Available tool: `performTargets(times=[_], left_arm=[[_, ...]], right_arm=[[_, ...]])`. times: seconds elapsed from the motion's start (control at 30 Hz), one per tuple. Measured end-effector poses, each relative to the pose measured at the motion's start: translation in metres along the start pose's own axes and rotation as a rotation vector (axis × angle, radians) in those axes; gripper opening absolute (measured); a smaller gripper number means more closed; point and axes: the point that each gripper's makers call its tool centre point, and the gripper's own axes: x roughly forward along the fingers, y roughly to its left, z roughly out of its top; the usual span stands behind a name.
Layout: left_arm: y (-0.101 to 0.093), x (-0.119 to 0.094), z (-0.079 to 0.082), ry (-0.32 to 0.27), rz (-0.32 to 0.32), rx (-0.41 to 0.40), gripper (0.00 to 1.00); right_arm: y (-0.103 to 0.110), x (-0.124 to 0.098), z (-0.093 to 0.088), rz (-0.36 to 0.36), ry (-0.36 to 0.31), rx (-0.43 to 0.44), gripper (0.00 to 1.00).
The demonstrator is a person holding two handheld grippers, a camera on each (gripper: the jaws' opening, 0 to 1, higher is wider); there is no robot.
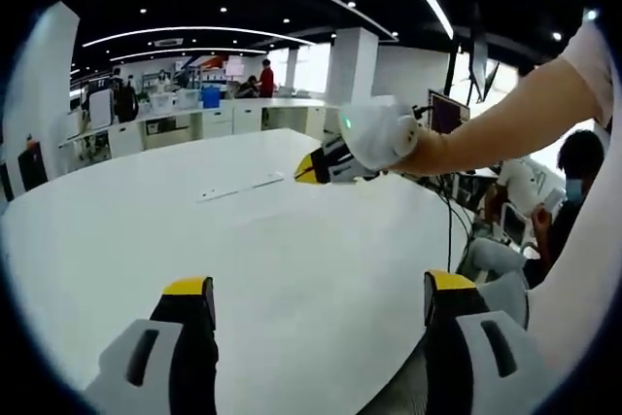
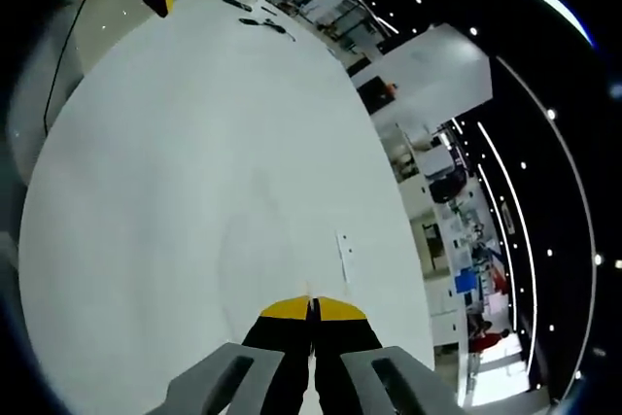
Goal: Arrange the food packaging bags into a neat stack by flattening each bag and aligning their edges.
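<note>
Over table (image 1: 146, 230): L tool (image 1: 316, 303) open, R tool (image 2: 313, 310) closed.

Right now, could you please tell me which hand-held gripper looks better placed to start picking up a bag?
Left, probably. The left hand-held gripper has its jaws open above the white table, while the right hand-held gripper is shut. I cannot make out any bags.
</note>
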Motion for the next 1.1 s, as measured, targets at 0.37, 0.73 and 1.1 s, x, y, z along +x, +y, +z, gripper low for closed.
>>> performTargets(times=[0.37, 0.73, 1.1], left_arm=[[0.001, 0.0, -0.003, 0.005, 0.0, -0.004, 0.87], [0.003, -0.001, -0.007, 0.013, 0.004, -0.007, 0.86], [-0.001, 0.001, -0.007, 0.022, -0.001, -0.005, 0.85]], right_arm=[[0.032, 0.004, 0.004, 0.047, -0.022, -0.029, 0.0], [0.06, 0.008, 0.012, 0.098, -0.047, -0.062, 0.0], [0.075, 0.011, 0.011, 0.122, -0.05, -0.066, 0.0]])
